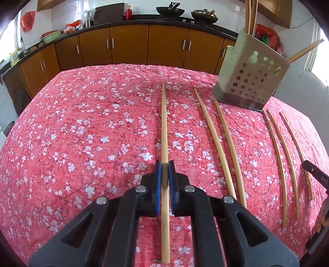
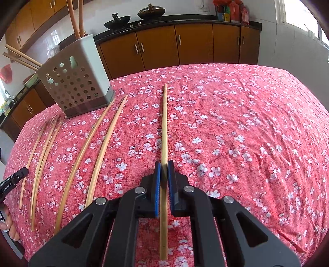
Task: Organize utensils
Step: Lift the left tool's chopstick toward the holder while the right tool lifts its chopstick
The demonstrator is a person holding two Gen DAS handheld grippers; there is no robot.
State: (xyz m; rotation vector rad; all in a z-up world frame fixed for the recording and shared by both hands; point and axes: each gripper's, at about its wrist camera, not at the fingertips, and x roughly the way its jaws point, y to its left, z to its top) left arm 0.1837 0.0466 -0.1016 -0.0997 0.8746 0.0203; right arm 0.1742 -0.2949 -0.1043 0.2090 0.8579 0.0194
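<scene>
- Bamboo chopsticks (image 1: 249,16) already stand in your perforated holder (image 1: 249,76) at 1 o'clock.
- Each hand-held gripper, left (image 1: 165,170) and right (image 2: 164,170), pinches one chopstick; five lie on the bench (image 1: 82,133).

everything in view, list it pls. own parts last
loose chopsticks: four, tan, on the cloth between the tools
left chopstick: one, tan, in the left tool
right chopstick: one, tan, in the right tool
stored chopsticks: at least four, tan, in the holder
holder: one, grey perforated metal, far side of the table
tablecloth: one, red with white blossoms
woks: two, dark, back counter
cabinets: brown row, under the counter
left tool: black, blue pads, shut
right tool: black, blue pads, shut
</scene>
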